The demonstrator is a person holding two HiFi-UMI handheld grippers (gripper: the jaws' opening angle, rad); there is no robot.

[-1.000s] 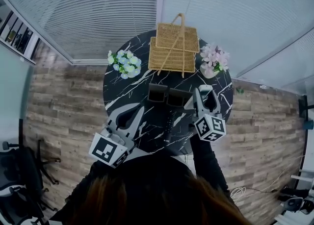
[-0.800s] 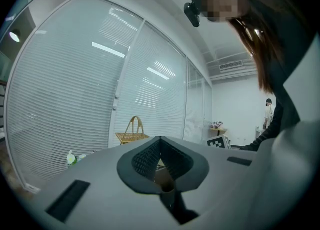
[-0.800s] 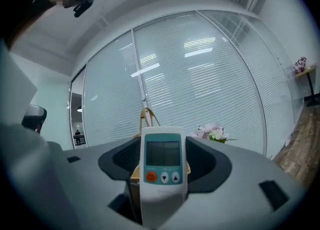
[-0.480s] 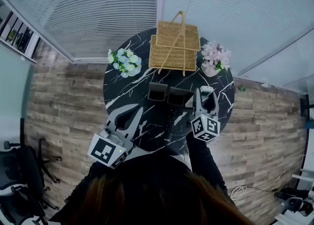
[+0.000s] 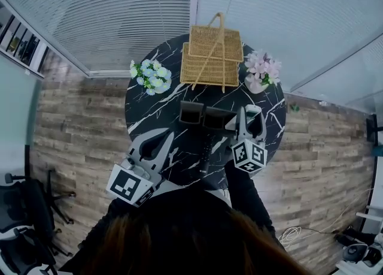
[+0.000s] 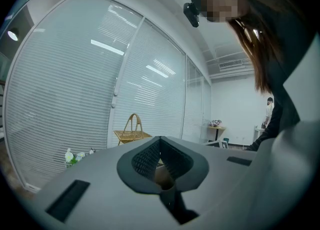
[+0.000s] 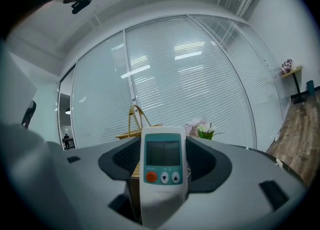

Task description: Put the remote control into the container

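A white remote control point(image 7: 162, 161) with a teal face and an orange button stands upright between the jaws of my right gripper point(image 7: 162, 149), which is shut on it. In the head view the right gripper point(image 5: 251, 115) hovers just right of the black two-compartment container point(image 5: 181, 114) on the round black marble table point(image 5: 149, 112), and the remote's white end point(image 5: 252, 110) shows at its tips. My left gripper point(image 5: 167, 135) rests low over the table's front left, jaws shut with nothing between them; the left gripper view point(image 6: 161, 146) shows the same.
A wicker basket point(image 5: 211, 58) with a handle stands at the table's far side. Blue-white flowers point(image 5: 150, 78) sit at the left, pink flowers point(image 5: 261, 70) at the right. A slim dark remote-like object point(image 5: 204, 155) lies in front of the container. Glass walls with blinds lie beyond.
The right gripper has shifted slightly left and turned a little, still holding the white remote. The left gripper has barely moved.
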